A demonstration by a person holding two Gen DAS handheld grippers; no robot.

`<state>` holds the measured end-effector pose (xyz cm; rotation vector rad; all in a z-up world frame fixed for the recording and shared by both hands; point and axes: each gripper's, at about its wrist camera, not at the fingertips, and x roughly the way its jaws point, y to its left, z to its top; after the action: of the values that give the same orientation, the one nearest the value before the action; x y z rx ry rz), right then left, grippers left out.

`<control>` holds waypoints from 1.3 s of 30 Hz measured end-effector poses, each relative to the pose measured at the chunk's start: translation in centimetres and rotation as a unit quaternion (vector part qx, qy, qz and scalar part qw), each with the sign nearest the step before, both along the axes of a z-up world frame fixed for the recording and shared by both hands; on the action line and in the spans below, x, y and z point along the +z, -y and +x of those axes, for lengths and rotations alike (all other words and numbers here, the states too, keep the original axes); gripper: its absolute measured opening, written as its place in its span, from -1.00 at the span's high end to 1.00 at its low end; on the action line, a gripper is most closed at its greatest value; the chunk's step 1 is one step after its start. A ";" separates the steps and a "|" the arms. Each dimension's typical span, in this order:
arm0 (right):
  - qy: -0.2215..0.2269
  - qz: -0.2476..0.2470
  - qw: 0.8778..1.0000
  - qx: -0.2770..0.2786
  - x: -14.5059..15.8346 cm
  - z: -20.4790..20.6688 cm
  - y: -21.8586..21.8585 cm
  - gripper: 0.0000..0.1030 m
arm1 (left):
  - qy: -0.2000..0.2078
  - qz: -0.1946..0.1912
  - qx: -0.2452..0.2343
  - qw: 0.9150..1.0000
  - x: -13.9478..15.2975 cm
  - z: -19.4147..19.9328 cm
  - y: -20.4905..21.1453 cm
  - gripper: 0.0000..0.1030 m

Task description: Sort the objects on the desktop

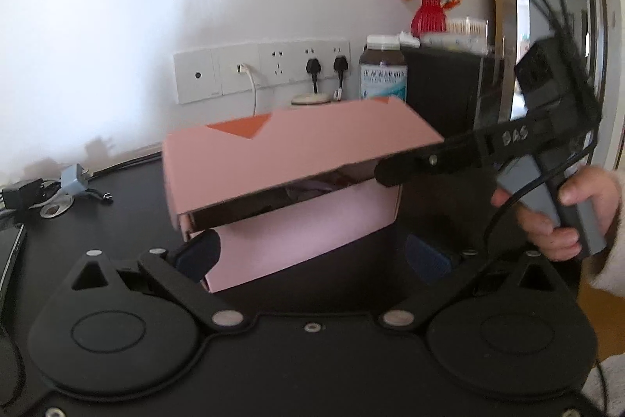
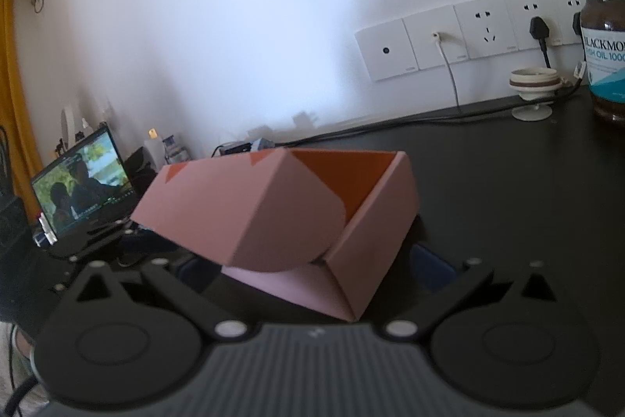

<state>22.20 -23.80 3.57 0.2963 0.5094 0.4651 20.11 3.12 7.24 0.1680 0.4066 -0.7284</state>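
Pink cardboard box (image 1: 297, 182) with hinged lid sits between the spread left gripper (image 1: 312, 256) fingers. Right gripper (image 2: 312, 268) also spread, at the lid edge. Probably light, crushable; take the side walls.

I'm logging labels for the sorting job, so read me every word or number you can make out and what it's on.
"BLACKMO" and "FISH OIL 1000", both cut off by the frame edge: label of the brown supplement bottle.
"DAS", roughly; blurred: raised letters on the right gripper arm.
Smaller print on the bottle label: too small to read.
Laptop screen: no readable text.
Pink cardboard box: no text.
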 end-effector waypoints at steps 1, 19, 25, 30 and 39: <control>0.000 -0.001 1.000 0.000 0.0 0.0 0.0 -0.99 | 0.003 -0.002 -0.002 1.000 0.1 -0.1 -0.3 -1.00; -0.007 -0.004 1.000 -0.020 -0.2 0.1 0.2 -0.99 | 0.006 -0.113 0.034 0.993 0.5 0.3 -5.5 -1.00; -0.007 0.001 1.000 -0.023 -0.2 0.1 0.5 -0.99 | -0.010 -0.124 0.056 0.991 0.3 1.0 -6.1 -1.00; -0.008 0.003 1.000 -0.023 -0.2 0.1 0.6 -0.99 | -0.007 -0.114 0.067 0.991 0.3 1.1 -6.0 -1.00; -0.004 0.009 1.000 -0.023 -0.2 -0.1 0.8 -0.99 | -0.003 -0.102 0.084 0.991 0.2 1.2 -5.9 -1.00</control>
<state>22.13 -24.62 3.36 0.3270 0.5057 0.4243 21.29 8.98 7.46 -0.0615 0.3447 -0.5998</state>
